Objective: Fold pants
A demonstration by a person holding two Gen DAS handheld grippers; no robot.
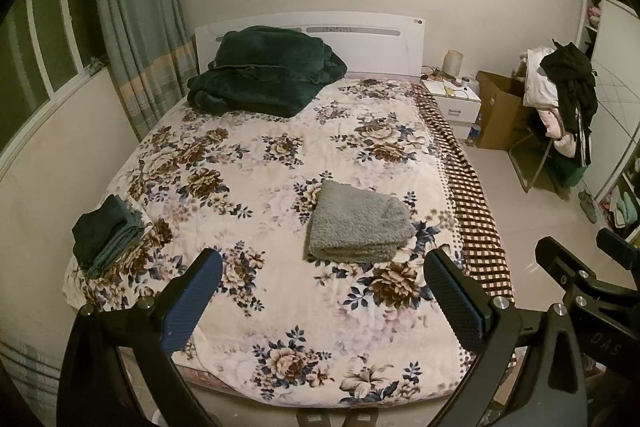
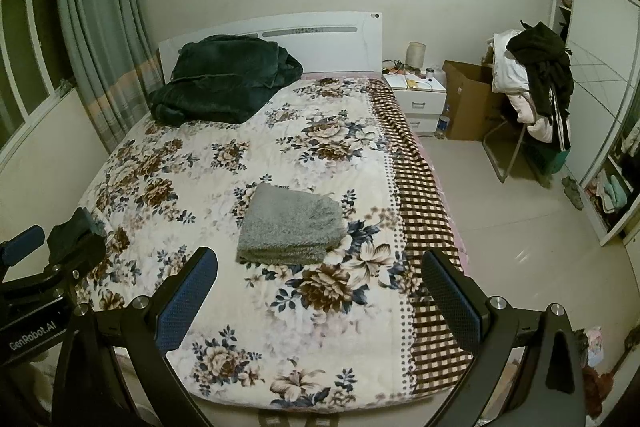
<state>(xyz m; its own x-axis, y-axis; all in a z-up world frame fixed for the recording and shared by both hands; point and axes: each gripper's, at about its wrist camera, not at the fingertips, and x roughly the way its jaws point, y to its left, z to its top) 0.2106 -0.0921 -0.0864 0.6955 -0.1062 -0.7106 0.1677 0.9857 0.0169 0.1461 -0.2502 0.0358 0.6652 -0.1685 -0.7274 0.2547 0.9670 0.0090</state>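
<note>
Grey fluffy pants (image 1: 358, 225) lie folded in a compact rectangle near the middle of the floral bedspread (image 1: 248, 163); they also show in the right wrist view (image 2: 292, 227). My left gripper (image 1: 322, 277) is open and empty, held above the foot of the bed, short of the pants. My right gripper (image 2: 318, 275) is open and empty, beside the left one, also back from the pants. The right gripper's body shows at the right of the left wrist view (image 1: 580, 267). The left gripper's body shows at the left of the right wrist view (image 2: 36, 267).
A stack of dark folded clothes (image 1: 106, 231) sits at the bed's left edge. A dark green blanket (image 1: 264, 75) lies by the headboard. A nightstand (image 1: 452, 99), a cardboard box (image 1: 500, 111) and a chair piled with clothes (image 1: 564, 103) stand to the right.
</note>
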